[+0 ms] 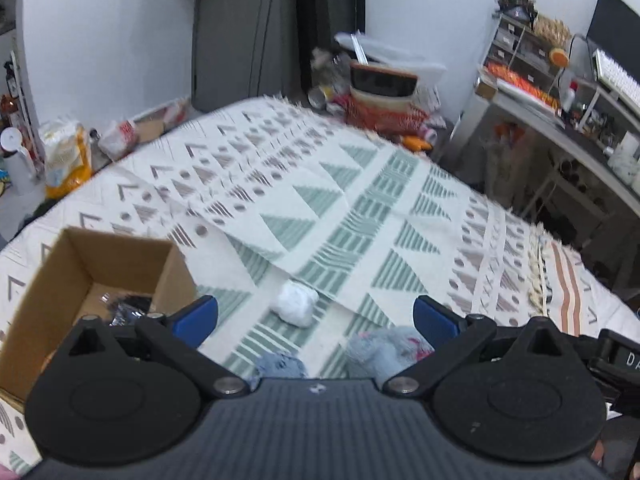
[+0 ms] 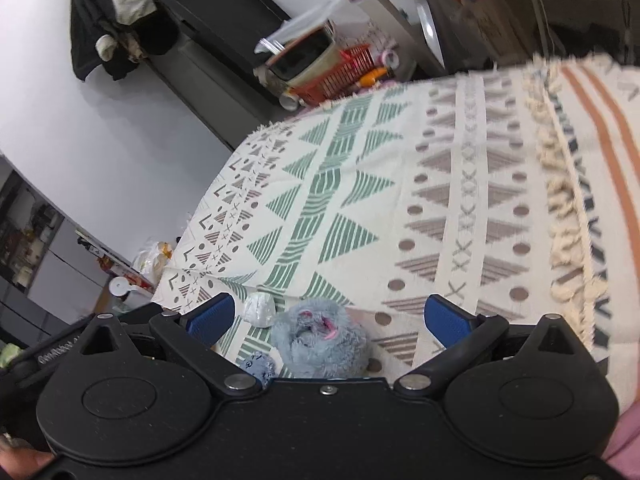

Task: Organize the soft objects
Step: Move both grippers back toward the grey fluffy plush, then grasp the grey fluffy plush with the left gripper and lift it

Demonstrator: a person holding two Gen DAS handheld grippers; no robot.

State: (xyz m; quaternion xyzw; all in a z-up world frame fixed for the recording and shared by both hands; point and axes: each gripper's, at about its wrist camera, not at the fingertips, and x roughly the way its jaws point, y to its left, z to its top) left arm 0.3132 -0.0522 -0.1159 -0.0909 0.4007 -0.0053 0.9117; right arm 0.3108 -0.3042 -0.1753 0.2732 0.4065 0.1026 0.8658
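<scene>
Nearest the lens in the right wrist view, the right claw stands wide with nothing between its blue pads, hanging just above a grey plush toy that lies on the patterned blanket. Pink shows at the toy's middle, perhaps a mouth or an ear; the view is too soft to say. Beside it, toward the lower left, sits a small blue-grey fuzzy piece, and just beyond lies a crumpled white bundle.

From the left wrist, the left claw is likewise spread wide and empty. The white bundle lies ahead between its pads but apart from them, with the grey plush toy and the small fuzzy piece closer in. An open cardboard box stands to the left on the blanket, something dark and crinkled already in its bottom.

All three loose things look light and squashy. The plush should compress a good deal, so a grip across its thickest part, pads pushed well into the pile, seems safest; a pinch of fur alone would likely slip. The white bundle may unravel if taken by an edge.

Count: three soft things loose, one box, two claws.
</scene>
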